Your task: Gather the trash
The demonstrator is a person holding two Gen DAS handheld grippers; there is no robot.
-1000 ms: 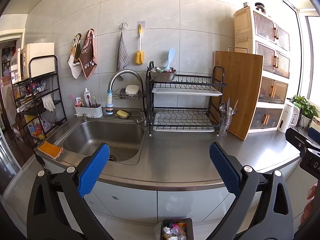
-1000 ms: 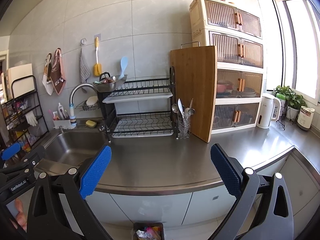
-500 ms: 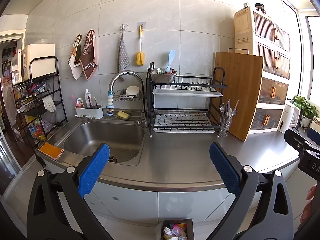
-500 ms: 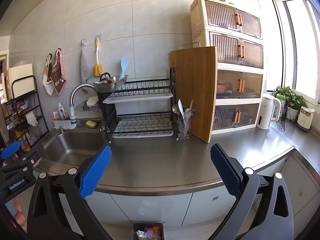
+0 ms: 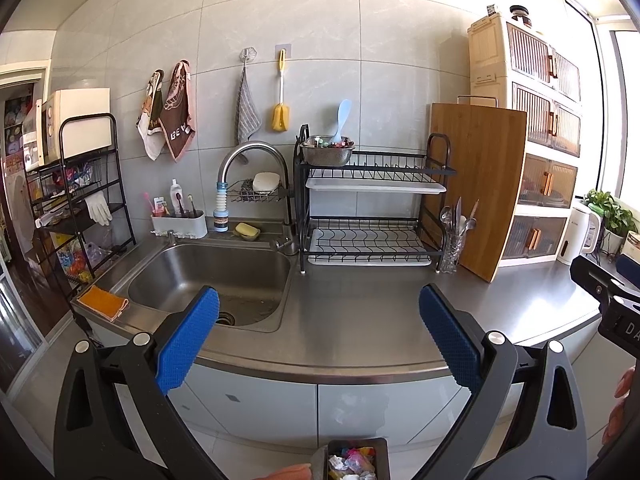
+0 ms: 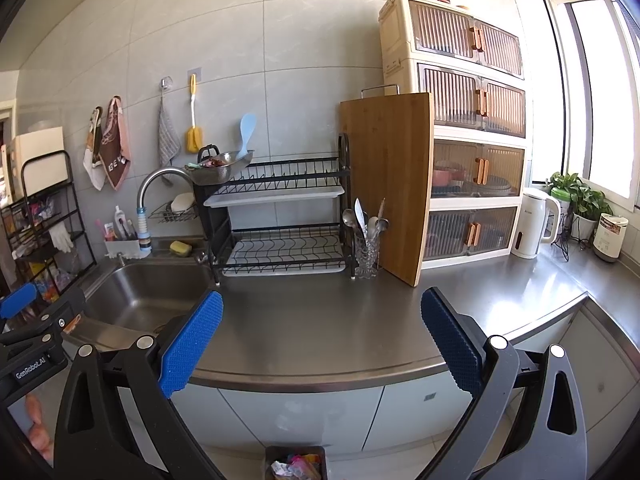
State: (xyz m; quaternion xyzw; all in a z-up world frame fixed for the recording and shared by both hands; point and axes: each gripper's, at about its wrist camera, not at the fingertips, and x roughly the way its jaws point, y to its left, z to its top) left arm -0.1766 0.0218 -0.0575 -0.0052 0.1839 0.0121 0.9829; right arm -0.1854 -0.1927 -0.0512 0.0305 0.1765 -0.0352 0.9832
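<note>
Since a second ago both views have crept slightly nearer the counter (image 5: pixel 360 320); nothing on it has shifted. Left gripper (image 5: pixel 319 334) and right gripper (image 6: pixel 322 336): jaws wide apart, empty, short of the front edge. One sink (image 5: pixel 208 272), one dish rack (image 5: pixel 372 208), one cutting board (image 6: pixel 388 184). Kettle (image 6: pixel 534 222) fully visible in right view only. Trash bin (image 5: pixel 356 460) with colourful trash sits on the floor below the counter.

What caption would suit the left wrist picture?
Open left gripper faces a steel sink and dish rack; trash bin below.
</note>
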